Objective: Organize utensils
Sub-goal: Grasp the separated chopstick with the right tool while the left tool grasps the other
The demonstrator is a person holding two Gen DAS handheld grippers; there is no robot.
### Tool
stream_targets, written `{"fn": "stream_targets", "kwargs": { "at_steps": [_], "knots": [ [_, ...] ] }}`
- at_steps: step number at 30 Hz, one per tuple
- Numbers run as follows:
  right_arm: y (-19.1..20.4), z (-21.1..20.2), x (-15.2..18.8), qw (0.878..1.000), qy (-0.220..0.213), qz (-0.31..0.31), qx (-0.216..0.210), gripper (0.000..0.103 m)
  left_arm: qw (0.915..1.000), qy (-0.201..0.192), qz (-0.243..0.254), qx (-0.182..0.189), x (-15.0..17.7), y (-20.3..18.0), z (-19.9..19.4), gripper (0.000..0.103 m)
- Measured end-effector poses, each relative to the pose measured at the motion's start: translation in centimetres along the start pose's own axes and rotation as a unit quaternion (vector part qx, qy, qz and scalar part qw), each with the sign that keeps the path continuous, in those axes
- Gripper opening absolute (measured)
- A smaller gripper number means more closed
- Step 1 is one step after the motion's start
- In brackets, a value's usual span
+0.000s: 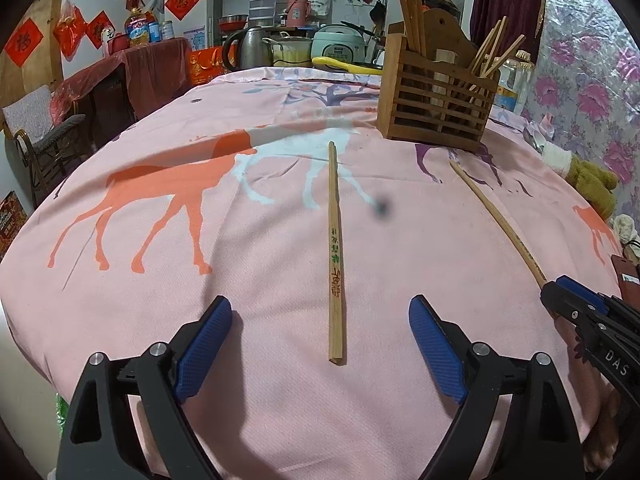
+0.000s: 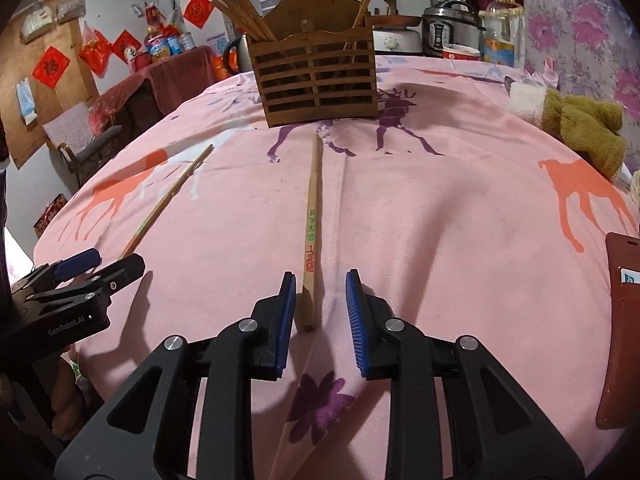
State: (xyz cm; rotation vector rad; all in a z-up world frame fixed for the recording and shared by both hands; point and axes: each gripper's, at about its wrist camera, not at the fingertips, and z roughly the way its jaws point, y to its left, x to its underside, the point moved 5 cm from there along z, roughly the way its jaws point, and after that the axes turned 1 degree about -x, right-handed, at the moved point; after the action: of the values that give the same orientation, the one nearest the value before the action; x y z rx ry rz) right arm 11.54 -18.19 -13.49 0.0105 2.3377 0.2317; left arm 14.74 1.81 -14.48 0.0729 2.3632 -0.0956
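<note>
Two wooden chopsticks lie on the pink deer-print cloth. One chopstick point(image 1: 335, 248) lies straight ahead of my left gripper point(image 1: 320, 308), its near end between the wide-open blue pads. The other chopstick point(image 2: 311, 240) has its near end between the pads of my right gripper point(image 2: 321, 280), which is partly open around it, not clamped. The same stick shows in the left wrist view point(image 1: 498, 220), and the right gripper point(image 1: 560, 284) at its end. A slatted wooden holder point(image 1: 436, 96) with several chopsticks stands beyond, also in the right wrist view point(image 2: 316, 76).
A green plush toy point(image 2: 580, 128) lies at the right edge of the table. A red-brown card holder point(image 2: 620, 320) sits near right. Kettle point(image 1: 248, 46), rice cooker point(image 1: 338, 42), bottles and pots crowd the far edge. A chair point(image 1: 52, 144) stands left of the table.
</note>
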Motion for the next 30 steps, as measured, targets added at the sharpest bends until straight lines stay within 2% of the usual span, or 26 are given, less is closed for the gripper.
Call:
{"fn": "stream_targets", "kwargs": {
  "at_steps": [5, 10, 12, 14, 21, 22, 24, 25, 27, 29, 30],
  "knots": [
    [0.7, -0.1, 0.1, 1.000, -0.006, -0.018, 0.009, 0.027, 0.9999, 0.001, 0.014, 0.001, 0.4, -0.4, -0.2, 0.088],
    [1.1, -0.3, 0.3, 0.999, -0.012, -0.032, 0.018, 0.025, 0.9992, -0.004, 0.039, 0.002, 1.0, -0.8, -0.8, 0.074],
    [1.3, -1.4, 0.0, 0.998, -0.039, -0.038, 0.021, 0.025, 0.9991, -0.007, 0.042, 0.004, 1.2, -0.8, -1.0, 0.067],
    [1.6, -2.0, -0.2, 0.997, -0.052, -0.046, 0.018, 0.025, 0.9991, -0.007, 0.041, 0.005, 1.2, -0.7, -1.1, 0.067],
    [1.1, 0.2, 0.2, 0.999, 0.000, -0.034, 0.008, 0.025, 0.9986, -0.010, 0.050, 0.011, 1.2, -1.1, -1.0, 0.062],
    [1.1, 0.2, 0.2, 0.999, 0.000, -0.033, 0.007, 0.025, 0.9985, -0.011, 0.051, 0.014, 1.2, -1.2, -1.1, 0.059],
    [1.2, 0.1, 0.4, 0.999, -0.001, -0.036, 0.011, 0.023, 0.9980, -0.011, 0.058, 0.019, 1.2, -1.5, -1.2, 0.043],
    [1.2, 0.0, 0.5, 0.999, -0.001, -0.036, 0.013, 0.021, 0.9977, -0.012, 0.064, 0.022, 1.3, -1.7, -1.4, 0.039],
    [1.3, -0.1, 0.6, 0.999, -0.001, -0.039, 0.011, 0.010, 0.9969, -0.011, 0.072, 0.031, 1.5, -2.1, -1.6, 0.023],
    [1.5, -0.2, 0.7, 0.999, -0.002, -0.045, 0.013, 0.007, 0.9962, -0.007, 0.076, 0.042, 1.7, -2.2, -1.8, 0.010],
    [1.5, -0.3, 0.8, 0.999, -0.002, -0.047, 0.015, 0.006, 0.9962, -0.006, 0.074, 0.045, 1.7, -2.1, -1.9, 0.008]
  ]
}}
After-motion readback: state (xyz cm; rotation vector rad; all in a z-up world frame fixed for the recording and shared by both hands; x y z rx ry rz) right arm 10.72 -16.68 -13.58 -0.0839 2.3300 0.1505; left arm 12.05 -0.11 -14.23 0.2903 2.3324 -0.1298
